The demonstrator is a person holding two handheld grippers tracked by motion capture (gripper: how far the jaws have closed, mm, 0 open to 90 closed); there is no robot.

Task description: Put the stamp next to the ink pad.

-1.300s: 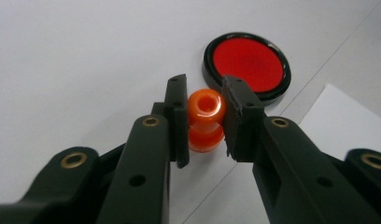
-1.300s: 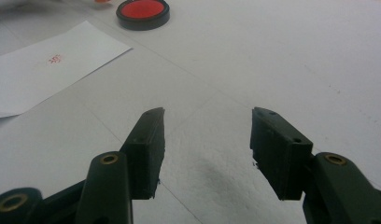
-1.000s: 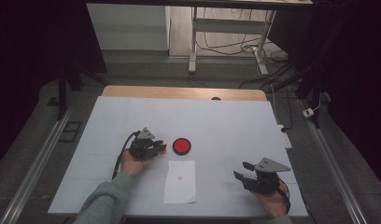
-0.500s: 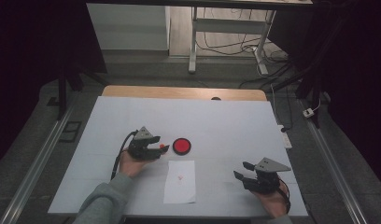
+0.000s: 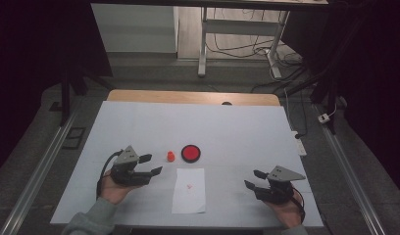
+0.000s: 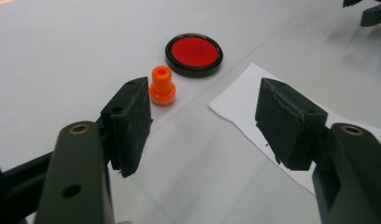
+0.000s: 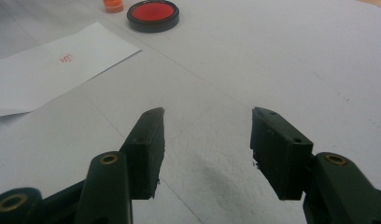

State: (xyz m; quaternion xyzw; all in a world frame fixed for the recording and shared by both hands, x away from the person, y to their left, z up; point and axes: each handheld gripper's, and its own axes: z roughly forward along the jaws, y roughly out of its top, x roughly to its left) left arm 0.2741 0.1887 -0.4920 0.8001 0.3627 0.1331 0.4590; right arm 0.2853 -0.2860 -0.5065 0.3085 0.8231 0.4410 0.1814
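High view: left gripper (image 5: pixel 150 165), jaws just opened and empty, had drawn back from the orange stamp (image 5: pixel 171 156), which stood upright beyond its tips beside the red ink pad (image 5: pixel 190 153).

Left gripper view: stamp (image 6: pixel 161 86) ahead of the left jaw, untouched; paper (image 6: pixel 254 100) further right. Stamping judged finished.

Right gripper view: right gripper (image 7: pixel 207 140) open, empty, idle.

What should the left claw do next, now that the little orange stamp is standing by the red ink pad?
Probably pull back a little more and rest. The left claw has just been opening and nothing is between its jaws. The orange stamp stands upright beside the red ink pad, and the paper already bears a small red mark, so the stamping looks done.
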